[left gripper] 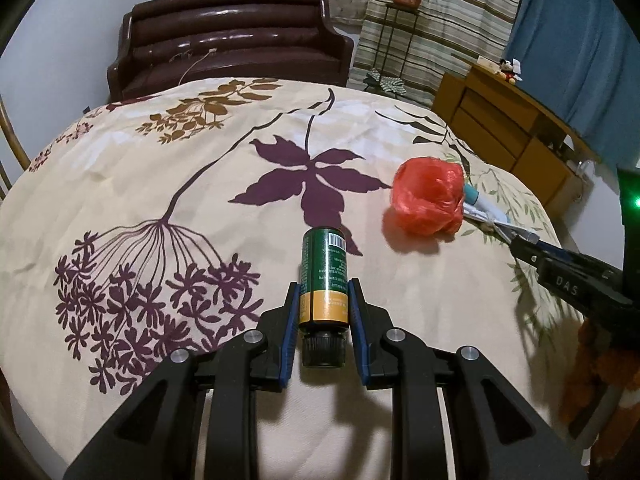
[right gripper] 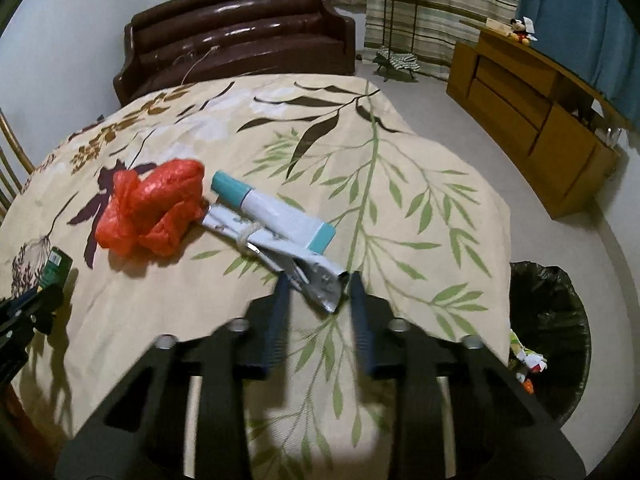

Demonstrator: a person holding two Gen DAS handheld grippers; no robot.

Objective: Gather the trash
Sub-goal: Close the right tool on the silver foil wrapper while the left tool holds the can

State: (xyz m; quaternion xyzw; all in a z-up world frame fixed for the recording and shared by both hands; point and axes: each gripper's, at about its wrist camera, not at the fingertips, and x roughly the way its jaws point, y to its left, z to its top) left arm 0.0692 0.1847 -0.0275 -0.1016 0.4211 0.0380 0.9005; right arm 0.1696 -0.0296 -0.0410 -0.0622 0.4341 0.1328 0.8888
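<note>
The sofa (left gripper: 236, 40) is glossy brown leather. The bedcover (left gripper: 160, 168) is matt printed cloth. The red bag (left gripper: 428, 200) is thin, crinkled, shiny plastic. The cabinet (right gripper: 532, 120) is smooth wood.

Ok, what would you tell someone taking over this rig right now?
Left gripper: shut on the bottle, over the bed.
Right gripper: jaws around the wrapper's near end; grip unclear.
Bag and tube lie on the bed beside the wrapper.
Bin on the floor to the right, some trash already in.
Left: bin the bottle and wrapper, then the bag and tube.
</note>
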